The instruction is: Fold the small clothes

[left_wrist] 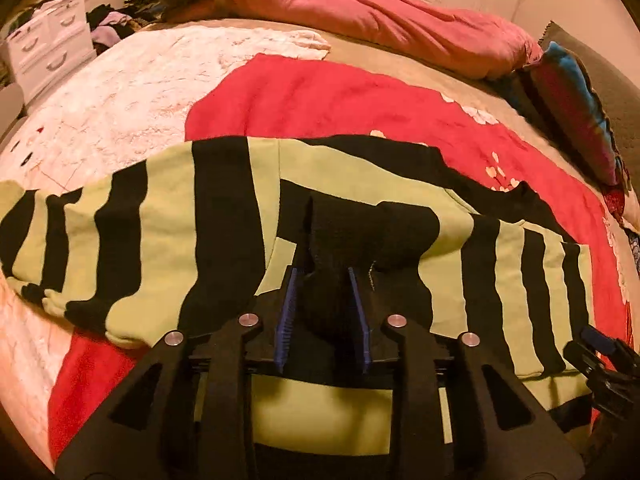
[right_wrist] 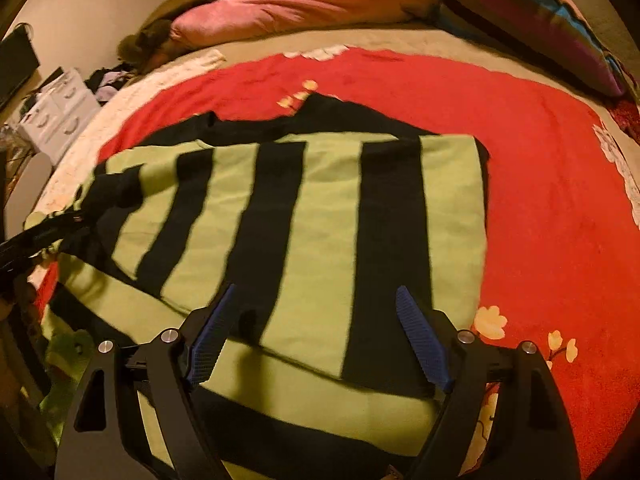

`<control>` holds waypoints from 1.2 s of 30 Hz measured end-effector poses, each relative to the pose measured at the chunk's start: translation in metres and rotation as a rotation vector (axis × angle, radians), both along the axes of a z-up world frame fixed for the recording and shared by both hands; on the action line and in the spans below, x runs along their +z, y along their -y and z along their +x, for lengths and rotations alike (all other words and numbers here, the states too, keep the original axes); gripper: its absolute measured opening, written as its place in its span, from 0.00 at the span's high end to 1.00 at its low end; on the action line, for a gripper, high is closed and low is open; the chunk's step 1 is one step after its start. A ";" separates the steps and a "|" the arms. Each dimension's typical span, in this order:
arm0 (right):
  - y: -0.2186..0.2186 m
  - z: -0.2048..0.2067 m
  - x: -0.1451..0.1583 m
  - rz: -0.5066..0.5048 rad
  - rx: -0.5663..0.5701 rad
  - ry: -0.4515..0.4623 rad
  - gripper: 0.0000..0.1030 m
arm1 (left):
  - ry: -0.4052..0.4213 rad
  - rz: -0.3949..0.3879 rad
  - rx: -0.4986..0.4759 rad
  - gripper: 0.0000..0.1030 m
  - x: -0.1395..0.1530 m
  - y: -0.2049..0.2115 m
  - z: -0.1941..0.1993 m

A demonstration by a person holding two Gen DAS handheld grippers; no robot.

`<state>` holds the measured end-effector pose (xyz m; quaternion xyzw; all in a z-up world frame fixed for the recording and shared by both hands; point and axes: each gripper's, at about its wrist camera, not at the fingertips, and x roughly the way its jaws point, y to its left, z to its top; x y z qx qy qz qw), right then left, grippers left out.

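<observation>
A green and black striped sweater (left_wrist: 160, 240) lies on the red blanket (left_wrist: 320, 96) on the bed, partly folded over itself. My left gripper (left_wrist: 323, 276) is shut on the sweater's black cuff (left_wrist: 360, 232), a bunched knit end held between the blue pads. In the right wrist view the sweater (right_wrist: 312, 220) spreads flat below my right gripper (right_wrist: 316, 296), which is open and empty just above the fabric. The left gripper (right_wrist: 36, 240) shows at the left edge there, with black fabric at its tip. The right gripper (left_wrist: 600, 356) shows at the right edge of the left wrist view.
A pink duvet (left_wrist: 380, 20) lies along the far side of the bed. A striped pillow (right_wrist: 540, 20) is at the right. A white fluffy blanket (left_wrist: 100, 100) covers the left. A white drawer unit (left_wrist: 48, 44) and a clothes pile (left_wrist: 116, 20) stand beyond the bed.
</observation>
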<state>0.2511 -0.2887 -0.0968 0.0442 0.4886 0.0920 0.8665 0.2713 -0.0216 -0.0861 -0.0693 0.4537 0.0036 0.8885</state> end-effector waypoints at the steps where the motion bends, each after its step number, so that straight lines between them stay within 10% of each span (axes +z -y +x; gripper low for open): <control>1: 0.001 0.000 -0.002 -0.003 -0.007 -0.005 0.23 | 0.008 0.010 0.000 0.78 0.002 0.000 0.000; 14: -0.002 -0.027 0.012 0.048 -0.004 0.053 0.09 | 0.178 0.131 -0.042 0.75 0.041 0.033 -0.029; 23: -0.010 -0.023 -0.008 -0.005 0.004 -0.025 0.09 | -0.066 0.083 -0.065 0.56 -0.025 0.028 -0.007; 36: -0.017 -0.046 0.024 0.040 0.011 0.064 0.09 | 0.037 0.004 -0.014 0.28 0.018 0.011 -0.028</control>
